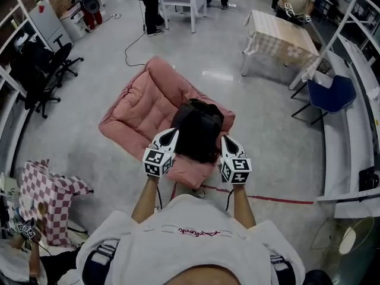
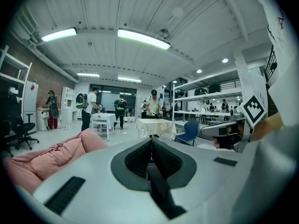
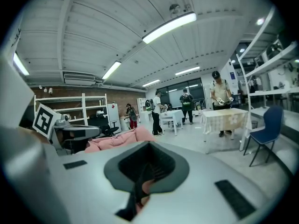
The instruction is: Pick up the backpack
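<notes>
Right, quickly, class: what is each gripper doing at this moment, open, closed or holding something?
Left gripper: closed, holding nothing.
Right gripper: closed, holding nothing.
The backpack is in neither grip.

A black backpack [image 1: 198, 129] sits on a pink floor cushion [image 1: 139, 108] — the left hand-held gripper [image 1: 171, 133] and right hand-held gripper [image 1: 226, 139] flank it, jaws together.

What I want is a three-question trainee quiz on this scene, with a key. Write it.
1. Choose: the black backpack lies on A a table, B the pink cushion, C a shelf.
2. True or false: the left tool and the right tool both have their jaws together.
3. Fill in: the chair at the head view's right is ____.
Key: 1 B; 2 true; 3 blue.
</notes>
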